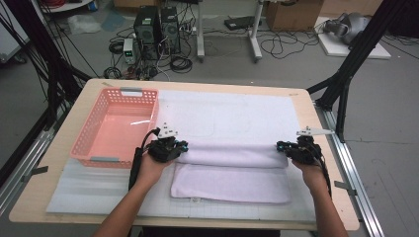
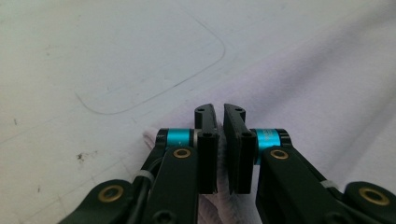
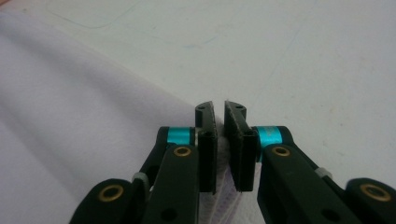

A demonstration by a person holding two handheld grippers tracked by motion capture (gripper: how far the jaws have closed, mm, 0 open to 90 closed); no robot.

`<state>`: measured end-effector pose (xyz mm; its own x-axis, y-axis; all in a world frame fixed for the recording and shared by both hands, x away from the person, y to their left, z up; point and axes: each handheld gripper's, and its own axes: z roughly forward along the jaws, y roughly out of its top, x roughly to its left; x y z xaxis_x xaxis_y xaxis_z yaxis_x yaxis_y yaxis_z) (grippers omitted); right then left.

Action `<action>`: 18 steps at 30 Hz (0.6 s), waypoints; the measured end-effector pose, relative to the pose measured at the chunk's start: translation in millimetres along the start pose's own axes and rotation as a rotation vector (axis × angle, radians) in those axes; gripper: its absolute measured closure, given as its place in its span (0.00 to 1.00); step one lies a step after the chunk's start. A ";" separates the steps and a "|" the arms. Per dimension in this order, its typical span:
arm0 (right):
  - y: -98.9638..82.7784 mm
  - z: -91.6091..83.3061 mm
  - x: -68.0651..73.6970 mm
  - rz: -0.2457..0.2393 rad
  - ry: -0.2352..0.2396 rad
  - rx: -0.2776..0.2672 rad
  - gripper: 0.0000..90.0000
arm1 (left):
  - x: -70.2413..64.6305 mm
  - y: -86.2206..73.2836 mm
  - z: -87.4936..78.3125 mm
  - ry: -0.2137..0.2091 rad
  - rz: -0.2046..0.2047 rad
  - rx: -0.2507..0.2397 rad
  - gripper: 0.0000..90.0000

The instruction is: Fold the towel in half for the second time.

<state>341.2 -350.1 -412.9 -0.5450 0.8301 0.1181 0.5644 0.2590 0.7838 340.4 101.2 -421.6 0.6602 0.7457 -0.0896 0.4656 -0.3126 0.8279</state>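
Now the white towel point(image 1: 231, 170) lies in the middle of the counter point(image 1: 316, 207), on a white mat point(image 1: 232, 111). It is folded over, with a thick fold running from 9 o'clock to 3 o'clock across it and a flat part on the 6 o'clock side.

At the 9 o'clock end of the fold are the left tongs point(image 1: 182, 146). In the left gripper view the left tongs point(image 2: 220, 122) are pinched tight on a bit of towel point(image 2: 322, 98), and the cloth shows between the two black jaws.

At the 3 o'clock end of the fold are the right tongs point(image 1: 281, 146). In the right gripper view the right tongs point(image 3: 219, 122) are also pinched tight on the towel point(image 3: 70, 126), at its corner edge.

A pink basket point(image 1: 96, 159) sits at 9 o'clock of the towel, just beside the left tongs. Its inside looks bare.
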 end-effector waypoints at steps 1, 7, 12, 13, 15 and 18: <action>-1.5 -2.9 1.0 0.001 0.003 -0.011 0.93 | -2.2 -1.7 -4.2 -0.007 0.005 -0.015 0.94; -21.2 -33.4 16.0 -0.006 0.034 -0.113 0.93 | -11.1 -18.8 -24.3 -0.027 0.008 -0.096 0.94; -36.9 -47.1 27.6 -0.016 0.040 -0.140 0.93 | -22.0 -29.5 -39.3 -0.068 0.021 -0.161 0.94; -36.9 -47.1 27.6 -0.016 0.040 -0.140 0.93 | -22.0 -29.5 -39.3 -0.068 0.021 -0.161 0.94; -45.7 -50.6 30.6 -0.009 0.037 -0.147 0.93 | -26.7 -32.6 -43.4 -0.077 0.029 -0.166 0.94; -58.1 -58.5 38.2 -0.002 0.031 -0.155 0.93 | -34.9 -43.9 -49.9 -0.083 0.050 -0.168 0.94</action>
<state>251.4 -362.4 -418.3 -0.5662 0.8134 0.1332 0.4623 0.1796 0.8684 267.5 118.3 -427.2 0.7296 0.6785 -0.0858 0.3305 -0.2400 0.9128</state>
